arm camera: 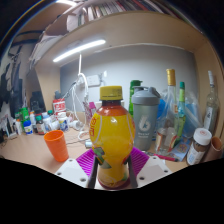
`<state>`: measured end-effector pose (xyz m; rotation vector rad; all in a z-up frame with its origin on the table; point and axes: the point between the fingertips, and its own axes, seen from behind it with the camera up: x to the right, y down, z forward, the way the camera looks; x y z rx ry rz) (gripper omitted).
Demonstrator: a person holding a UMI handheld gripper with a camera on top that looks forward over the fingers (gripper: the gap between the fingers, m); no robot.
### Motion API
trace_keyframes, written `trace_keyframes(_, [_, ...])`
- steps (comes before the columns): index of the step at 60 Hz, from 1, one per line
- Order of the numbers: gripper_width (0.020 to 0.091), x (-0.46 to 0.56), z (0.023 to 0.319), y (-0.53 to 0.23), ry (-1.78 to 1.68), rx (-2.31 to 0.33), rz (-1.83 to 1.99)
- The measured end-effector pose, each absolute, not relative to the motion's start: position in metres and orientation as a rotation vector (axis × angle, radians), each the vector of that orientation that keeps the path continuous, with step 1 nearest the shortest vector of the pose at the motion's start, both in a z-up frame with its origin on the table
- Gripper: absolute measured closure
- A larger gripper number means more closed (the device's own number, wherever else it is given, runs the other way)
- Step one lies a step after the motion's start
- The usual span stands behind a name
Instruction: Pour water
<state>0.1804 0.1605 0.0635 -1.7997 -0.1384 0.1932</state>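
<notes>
- Jaws closed on a bottle: both fingers of the gripper [112,168] press their magenta pads [86,161] against the lower sides of the orange drink bottle [111,138], low in the centre of the frame.
- Upright and filling the middle of the view, the bottle has a yellow cap [111,93] in place and a printed label around its body.
- Left of it, near the left finger, an orange cup [57,145] stands upright on the pale table [25,152], apart from the bottle.
- Right of the bottle, behind it, stands a grey insulated tumbler [146,124] with a lid.
- Farther right, a cluster of bottles [172,110] with green and yellow caps lines the table.
- At centre left, small containers [40,122] crowd the table's far side.
- Across the upper left, a long ceiling light [78,50] glows.
</notes>
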Motion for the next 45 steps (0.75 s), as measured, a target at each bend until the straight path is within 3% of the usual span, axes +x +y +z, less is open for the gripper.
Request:
trace_keyframes(3, [0.0556, 0.183, 0.059, 0.157, -0.137, -1.852, 0.187])
trace_keyframes(9, [0.0241, 0.19, 0.046, 0.136, -0.067, -1.982, 0.214])
trace_keyframes(14, [0.0287, 0.197, 0.055, 0.107, -0.017, -1.999, 0.234])
trace_keyframes(31, [0.0267, 0.221, 0.125, -0.034, 0.127, -2.026, 0.169])
trace_keyframes(45, [0.0266, 0.17, 0.182, -0.138, 0.118, -2.022, 0.1])
